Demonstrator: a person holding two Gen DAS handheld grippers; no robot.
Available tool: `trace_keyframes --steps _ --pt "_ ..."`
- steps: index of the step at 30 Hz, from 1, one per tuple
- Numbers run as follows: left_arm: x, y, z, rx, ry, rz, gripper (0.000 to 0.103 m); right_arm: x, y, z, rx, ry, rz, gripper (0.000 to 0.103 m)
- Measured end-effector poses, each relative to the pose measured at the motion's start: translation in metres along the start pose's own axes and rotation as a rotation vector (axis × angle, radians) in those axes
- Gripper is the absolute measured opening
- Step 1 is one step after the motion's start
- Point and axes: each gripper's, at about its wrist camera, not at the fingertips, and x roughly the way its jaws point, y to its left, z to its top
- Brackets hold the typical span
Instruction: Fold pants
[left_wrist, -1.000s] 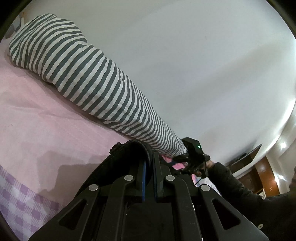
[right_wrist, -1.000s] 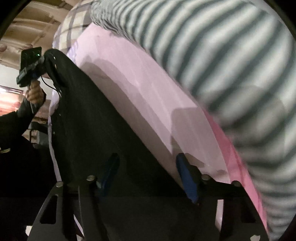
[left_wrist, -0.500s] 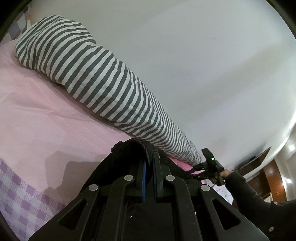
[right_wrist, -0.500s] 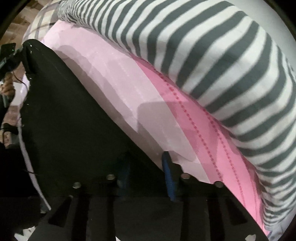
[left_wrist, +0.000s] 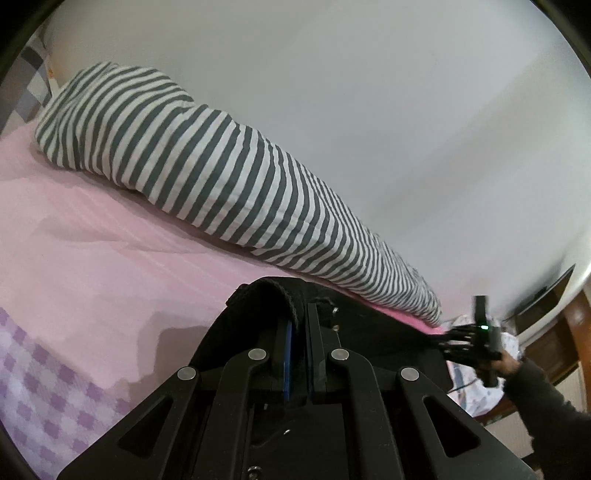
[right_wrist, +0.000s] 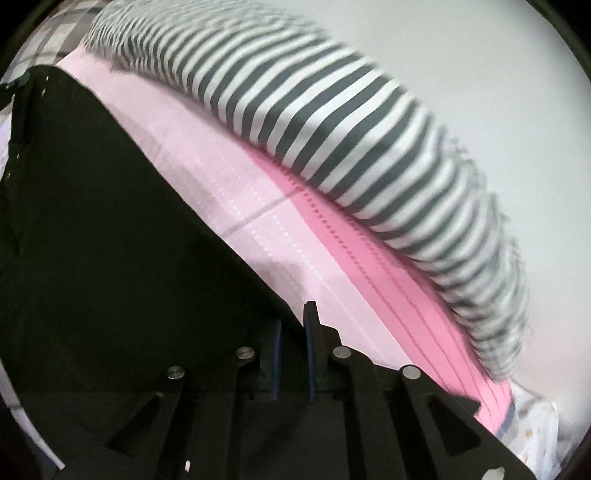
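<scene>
Left gripper (left_wrist: 298, 321): clenched on pants (left_wrist: 369, 325) edge, likely to carry the fold.
Right gripper (right_wrist: 294, 332): pinched opposite corner, keeping cloth taut ahead.

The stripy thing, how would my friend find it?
Look at the pink bed by the white wall. Along the wall lies a long, stuffed bolster, behind the black pants. It alone has grey and white stripes.
</scene>
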Motion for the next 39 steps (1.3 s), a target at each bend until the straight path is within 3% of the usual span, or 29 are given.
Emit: trace_keyframes --steps 9,19,27,39 --pt "-0.037 -0.018 -0.016 0.068 -0.028 0.008 0.006 -0.075 0.035 -0.057 0.132 -0.094 -0.171 0.008" --pt "-0.088 -0.04 -0.056 0.151 -0.015 -0.023 0.006 -0.111 0.087 -0.148 0.279 -0.135 -0.166 0.008" --pt "-0.115 -0.032 -0.11 0.168 0.064 0.002 0.007 -0.1 0.126 -0.2 0.358 -0.104 -0.12 0.008" --pt "-0.102 -0.015 -0.185 0.241 0.265 0.168 0.01 -0.071 0.141 -0.216 0.43 -0.041 -0.105 0.008"
